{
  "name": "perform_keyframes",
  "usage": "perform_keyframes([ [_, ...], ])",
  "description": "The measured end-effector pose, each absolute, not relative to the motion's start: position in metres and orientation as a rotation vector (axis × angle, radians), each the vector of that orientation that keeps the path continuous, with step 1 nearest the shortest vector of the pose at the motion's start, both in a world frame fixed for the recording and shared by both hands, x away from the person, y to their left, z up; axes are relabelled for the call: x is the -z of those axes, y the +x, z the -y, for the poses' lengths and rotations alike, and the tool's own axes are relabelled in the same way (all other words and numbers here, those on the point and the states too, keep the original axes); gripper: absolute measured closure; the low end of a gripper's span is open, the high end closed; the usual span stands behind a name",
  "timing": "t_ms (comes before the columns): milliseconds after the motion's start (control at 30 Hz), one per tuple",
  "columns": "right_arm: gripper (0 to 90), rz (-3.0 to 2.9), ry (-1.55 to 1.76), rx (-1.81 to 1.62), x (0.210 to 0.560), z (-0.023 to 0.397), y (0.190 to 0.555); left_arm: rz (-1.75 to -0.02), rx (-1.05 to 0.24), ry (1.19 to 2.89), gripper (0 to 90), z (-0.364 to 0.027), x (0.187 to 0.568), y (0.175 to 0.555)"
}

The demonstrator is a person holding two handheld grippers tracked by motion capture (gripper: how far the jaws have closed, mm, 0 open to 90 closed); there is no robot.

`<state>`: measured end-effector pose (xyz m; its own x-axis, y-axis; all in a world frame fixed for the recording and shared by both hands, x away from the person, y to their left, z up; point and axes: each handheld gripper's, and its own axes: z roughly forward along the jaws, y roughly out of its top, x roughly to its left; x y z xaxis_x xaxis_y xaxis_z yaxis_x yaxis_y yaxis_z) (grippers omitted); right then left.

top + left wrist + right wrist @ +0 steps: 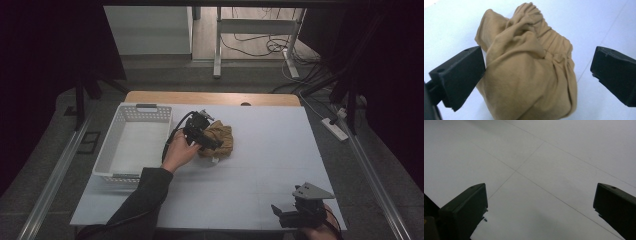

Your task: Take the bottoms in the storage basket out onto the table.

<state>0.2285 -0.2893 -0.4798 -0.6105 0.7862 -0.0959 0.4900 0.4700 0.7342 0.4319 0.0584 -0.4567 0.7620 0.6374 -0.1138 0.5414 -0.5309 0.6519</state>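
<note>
A crumpled tan garment (220,139) with an elastic waistband lies on the white table sheet (270,165), just right of the basket. In the left gripper view the tan garment (529,72) bulges between the two black jaws, which stand wide apart on either side of it. My left gripper (214,142) is open, held by a hand over the garment's left part. My right gripper (280,214) rests at the table's front right, open, with bare white sheet (544,170) between its jaws.
A white slotted plastic basket (131,142) stands at the table's left with nothing inside. A wooden table edge (212,97) shows behind the sheet. Cables and a power strip (335,127) lie on the floor to the right.
</note>
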Motion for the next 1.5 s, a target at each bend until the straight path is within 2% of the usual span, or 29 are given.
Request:
perform_keyframes([
  [333,0.0,-2.295,1.070,-0.944,0.480,0.289,0.229,-0.837,-0.144,2.229,0.0,-0.073,0.454,0.425],
  [1500,0.0,-2.286,1.086,-0.961,0.479,0.291,0.229,-0.788,-0.147,2.184,0.0,-0.095,0.450,0.403],
])
